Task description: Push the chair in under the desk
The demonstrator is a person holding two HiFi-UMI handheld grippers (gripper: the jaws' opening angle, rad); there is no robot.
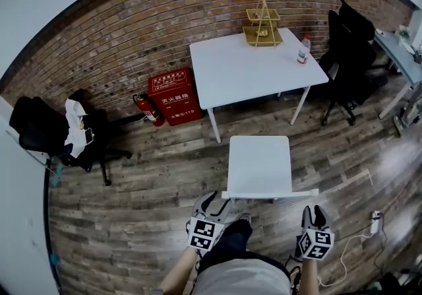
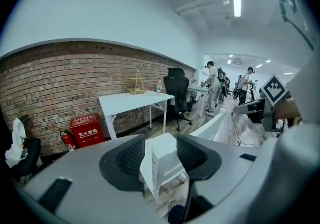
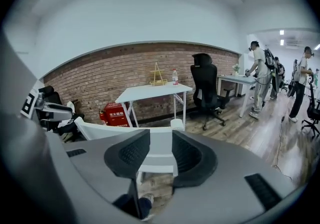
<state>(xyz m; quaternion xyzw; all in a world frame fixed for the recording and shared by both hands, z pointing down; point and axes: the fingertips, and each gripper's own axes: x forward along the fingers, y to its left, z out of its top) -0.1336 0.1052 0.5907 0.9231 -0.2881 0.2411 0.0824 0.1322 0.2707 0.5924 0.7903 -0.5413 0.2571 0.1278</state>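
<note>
White chair (image 1: 258,162): upright on the plank floor, flat square seat, low straight backrest along the near edge, seat front facing the table. White rectangular table (image 1: 254,66): slim white legs, far edge close to the brick wall. Chair pulled out, seat wholly clear of the tabletop, near its front legs.

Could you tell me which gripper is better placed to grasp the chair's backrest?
Left, marginally: the left gripper, open, sits nearer the chair backrest than the right gripper, also open.
</note>
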